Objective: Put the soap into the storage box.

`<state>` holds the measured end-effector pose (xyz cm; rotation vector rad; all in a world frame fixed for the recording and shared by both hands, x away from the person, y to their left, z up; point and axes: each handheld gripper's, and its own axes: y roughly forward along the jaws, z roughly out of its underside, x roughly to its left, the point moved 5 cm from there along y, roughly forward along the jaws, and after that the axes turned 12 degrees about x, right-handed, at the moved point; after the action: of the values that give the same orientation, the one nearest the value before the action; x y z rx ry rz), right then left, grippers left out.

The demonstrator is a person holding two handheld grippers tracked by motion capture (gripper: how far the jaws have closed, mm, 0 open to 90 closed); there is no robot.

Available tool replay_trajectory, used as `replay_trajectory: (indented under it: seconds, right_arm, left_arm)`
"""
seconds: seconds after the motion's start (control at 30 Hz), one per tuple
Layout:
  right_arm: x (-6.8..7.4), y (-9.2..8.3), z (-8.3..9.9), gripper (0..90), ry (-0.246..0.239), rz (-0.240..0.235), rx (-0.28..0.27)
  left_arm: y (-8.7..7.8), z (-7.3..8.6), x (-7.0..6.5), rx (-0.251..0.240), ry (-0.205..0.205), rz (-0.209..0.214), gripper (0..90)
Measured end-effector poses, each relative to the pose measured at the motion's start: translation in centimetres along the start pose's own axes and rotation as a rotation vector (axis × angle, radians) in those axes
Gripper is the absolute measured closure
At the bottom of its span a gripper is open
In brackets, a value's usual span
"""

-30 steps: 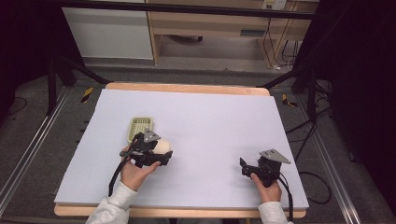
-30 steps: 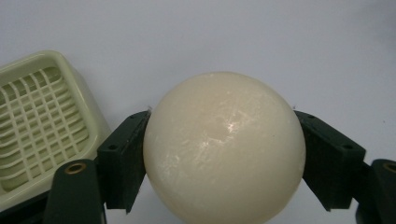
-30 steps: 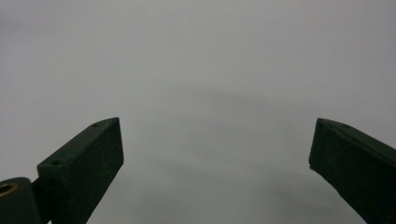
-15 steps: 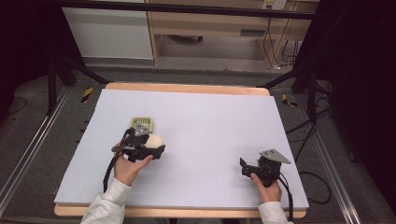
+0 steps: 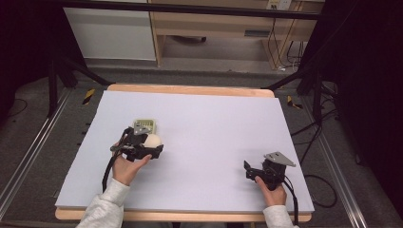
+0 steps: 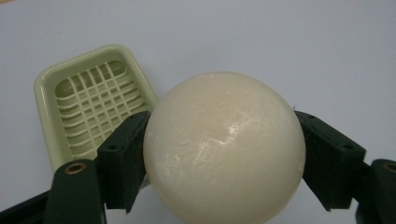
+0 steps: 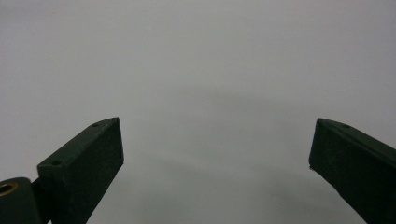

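On the left, the left gripper (image 5: pixel 151 148) has its jaws clamped on a smooth cream-white ball (image 6: pixel 224 149), just beside a pale green slotted plastic tray (image 6: pixel 91 100). Bare lavender desk (image 5: pixel 214 123) spreads between. At right, near the front edge, the right gripper (image 5: pixel 247 169) holds its jaws wide apart, empty.

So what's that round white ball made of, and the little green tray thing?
The ball looks like soap or wax: creamy, smooth, faintly scuffed, with a soft sheen. Could be plastic. The tray looks like moulded plastic: pale green, glossy, with a slotted grid floor, like a soap dish.
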<state>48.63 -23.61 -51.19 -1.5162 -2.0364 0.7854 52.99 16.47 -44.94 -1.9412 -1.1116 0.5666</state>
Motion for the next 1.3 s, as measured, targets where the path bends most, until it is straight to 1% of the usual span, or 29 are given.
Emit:
replay_trajectory:
  seconds: [0.07,0.1,0.17,0.33,0.37,0.47,0.57,0.8,0.83,1.07,1.23,1.3]
  right_arm:
    - [-0.1,0.0,0.0,3.5,-0.003,0.003,-0.001]
    - [0.0,0.0,0.0,3.5,0.001,0.0,0.001]
    - [0.0,0.0,0.0,3.5,0.0,0.001,0.001]
    - [0.0,0.0,0.0,3.5,0.001,0.0,0.001]
    - [-0.1,0.0,0.0,3.5,-0.001,0.002,0.0]
    - [0.0,0.0,0.0,3.5,0.001,0.001,0.0]
    - [0.0,0.0,0.0,3.5,0.001,0.002,0.0]
    - [-0.1,0.1,0.0,3.5,-0.002,0.004,0.001]
    - [-0.1,0.1,0.0,3.5,-0.001,0.003,0.002]
    - [-0.1,0.1,0.0,3.5,0.0,0.004,0.002]
    - [0.0,0.1,0.0,3.5,0.002,0.001,0.004]
    - [0.0,0.1,0.0,3.5,0.0,0.004,0.003]
  left_arm:
    - [0.0,-0.2,0.1,-0.006,-0.003,-0.004,24.3]
    - [-0.1,-0.2,0.3,0.002,0.005,-0.006,24.3]
    - [-0.1,-0.4,0.3,-0.005,-0.003,-0.006,24.3]
    - [-0.4,-0.8,1.0,-0.014,-0.006,-0.013,24.3]
    - [-0.5,-0.9,1.0,-0.022,-0.016,-0.014,24.3]
    - [-0.5,-1.1,1.5,-0.021,-0.02,-0.019,24.3]
    - [-0.3,-1.3,1.9,-0.016,-0.027,-0.021,24.3]
    - [0.3,-1.7,3.3,-0.005,-0.047,-0.041,24.3]
    - [0.4,-1.7,3.5,0.004,-0.044,-0.045,24.3]
    - [1.0,-1.8,4.6,0.007,-0.078,-0.052,24.3]
    - [1.3,-1.8,5.3,0.013,-0.086,-0.062,24.3]
    - [1.6,-1.9,5.7,0.015,-0.095,-0.063,24.4]
